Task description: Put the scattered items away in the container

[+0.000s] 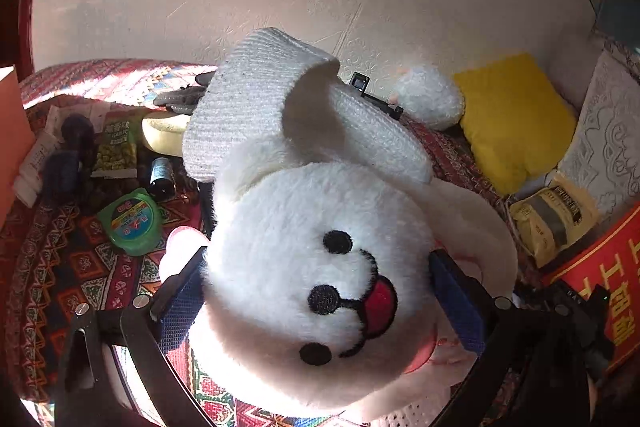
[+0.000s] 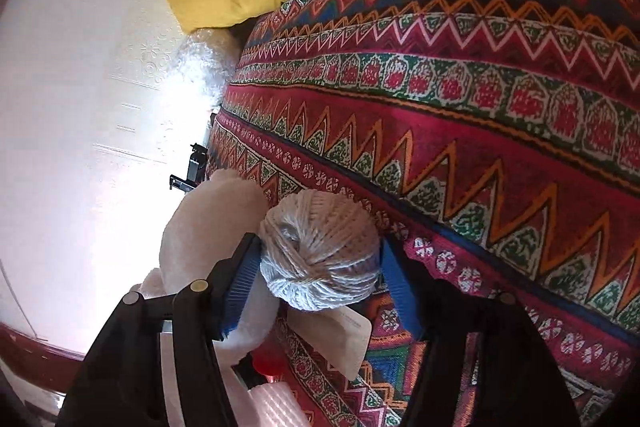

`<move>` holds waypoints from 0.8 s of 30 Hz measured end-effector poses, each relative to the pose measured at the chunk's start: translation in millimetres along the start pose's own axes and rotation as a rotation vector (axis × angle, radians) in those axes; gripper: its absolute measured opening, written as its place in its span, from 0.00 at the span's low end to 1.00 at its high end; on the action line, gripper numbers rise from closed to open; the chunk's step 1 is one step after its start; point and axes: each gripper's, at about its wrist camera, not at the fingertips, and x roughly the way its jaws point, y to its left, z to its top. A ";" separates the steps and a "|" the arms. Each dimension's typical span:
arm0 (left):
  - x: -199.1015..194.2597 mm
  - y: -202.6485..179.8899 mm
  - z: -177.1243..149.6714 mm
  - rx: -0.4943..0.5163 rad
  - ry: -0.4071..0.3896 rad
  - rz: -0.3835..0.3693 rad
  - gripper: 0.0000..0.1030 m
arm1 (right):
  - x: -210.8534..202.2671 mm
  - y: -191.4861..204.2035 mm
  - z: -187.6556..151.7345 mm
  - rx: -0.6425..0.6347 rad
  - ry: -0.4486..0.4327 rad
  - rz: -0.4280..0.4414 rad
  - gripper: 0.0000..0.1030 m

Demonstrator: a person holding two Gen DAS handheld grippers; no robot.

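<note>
A white plush toy [image 1: 304,267] with black eyes, a red tongue and a white knit hat [image 1: 256,99] fills the left wrist view. My left gripper [image 1: 316,255] is shut on its head, the blue pads [image 1: 456,299] pressing in on both sides. In the right wrist view a ball of pale beige yarn [image 2: 320,251] sits between the blue pads [image 2: 240,283] of my right gripper [image 2: 320,241], which touch it on both sides above the patterned cloth [image 2: 480,107]. Part of the plush toy [image 2: 208,227] shows to its left. No container is clearly in view.
On the patterned cloth at left lie a green tape measure [image 1: 130,223], a green snack bag [image 1: 116,147], a small dark bottle [image 1: 162,177] and dark round objects [image 1: 68,155]. A yellow cushion [image 1: 516,119], a beige bag [image 1: 552,219] and a red banner [image 1: 600,275] lie at right.
</note>
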 end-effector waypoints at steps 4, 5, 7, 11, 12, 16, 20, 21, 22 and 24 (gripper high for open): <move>-5.2 -22.9 -7.4 0.171 0.049 0.009 0.98 | 5.7 14.1 -15.1 -0.065 0.024 -0.032 0.55; -6.6 -21.3 -7.8 0.165 0.066 0.004 0.96 | 6.8 15.6 -18.6 -0.065 0.040 -0.029 0.54; -12.9 -14.0 -8.1 0.125 0.088 -0.032 0.86 | 9.5 13.0 -26.5 -0.019 0.097 0.026 0.44; -29.5 -20.6 -17.1 0.162 0.093 -0.035 0.79 | 29.5 8.6 -60.6 0.109 0.288 0.188 0.09; -33.9 -20.2 -20.8 0.166 0.105 -0.040 0.79 | 27.4 12.9 -65.7 0.062 0.276 0.138 0.09; -46.3 1.2 -36.0 0.095 0.189 -0.148 0.79 | 13.8 0.5 -69.4 0.118 0.215 0.137 0.11; -50.0 30.9 -48.7 -0.004 0.222 -0.220 0.84 | 8.8 -20.9 -78.4 0.250 0.236 0.176 0.60; -47.9 37.6 -49.0 -0.033 0.224 -0.230 0.85 | 10.3 -23.0 -81.0 0.285 0.245 0.218 0.66; -45.5 43.6 -47.8 -0.063 0.225 -0.246 0.87 | 12.0 -21.2 -82.2 0.293 0.261 0.247 0.75; -42.1 52.2 -44.8 -0.116 0.206 -0.269 0.92 | 14.8 -13.1 -83.9 0.276 0.287 0.285 0.84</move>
